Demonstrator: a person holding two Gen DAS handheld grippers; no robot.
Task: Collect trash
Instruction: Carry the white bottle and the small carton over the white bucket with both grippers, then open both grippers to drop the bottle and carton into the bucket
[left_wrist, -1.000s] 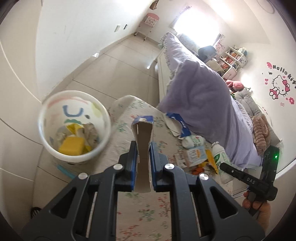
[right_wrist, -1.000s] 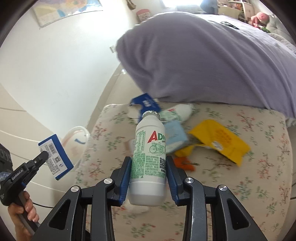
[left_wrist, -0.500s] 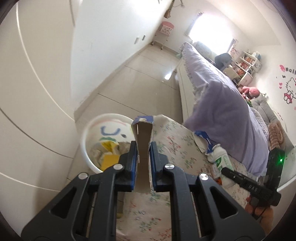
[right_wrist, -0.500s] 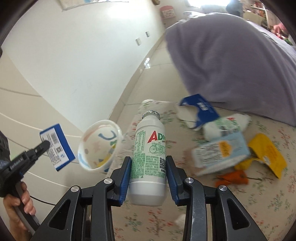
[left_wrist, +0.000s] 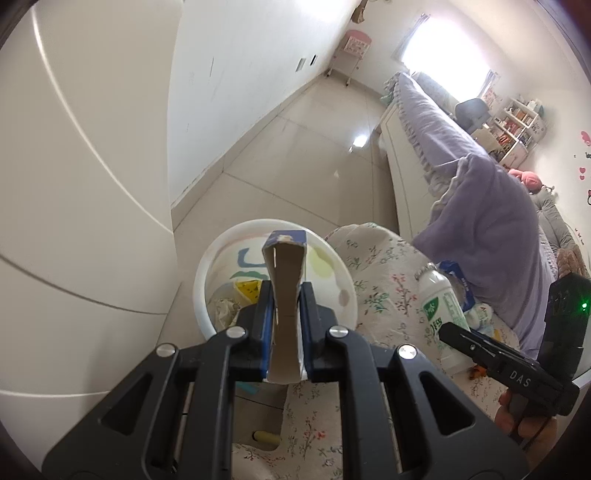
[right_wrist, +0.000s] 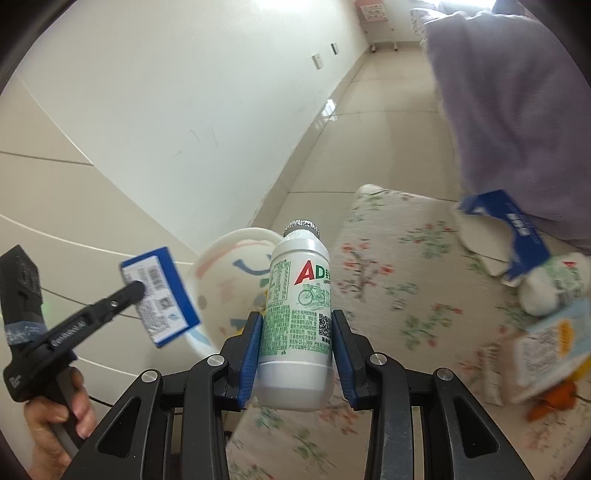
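Note:
My left gripper (left_wrist: 284, 299) is shut on a flattened blue and white carton (left_wrist: 285, 280), held over the white trash bin (left_wrist: 207, 266) that has paper and yellow scraps inside. From the right wrist view the same carton (right_wrist: 159, 295) hangs left of the bin (right_wrist: 225, 258), with the left gripper (right_wrist: 138, 291) pinching it. My right gripper (right_wrist: 295, 332) is shut on a white plastic bottle (right_wrist: 299, 306) with green print and a foil top, held near the bin's rim. That bottle (left_wrist: 441, 306) also shows in the left wrist view.
A floral-covered bench (right_wrist: 399, 266) carries more litter: a torn blue carton (right_wrist: 506, 225), a second white bottle (right_wrist: 554, 284), a pale carton (right_wrist: 550, 343) and orange scraps (right_wrist: 554, 398). A purple blanket (left_wrist: 491, 221) hangs off the bed on the right. White cabinet fronts (left_wrist: 74, 184) stand left.
Both grippers have swung left from the bench toward the bin, each still holding its item. The bin now sits under the left carton and just ahead of the bottle.

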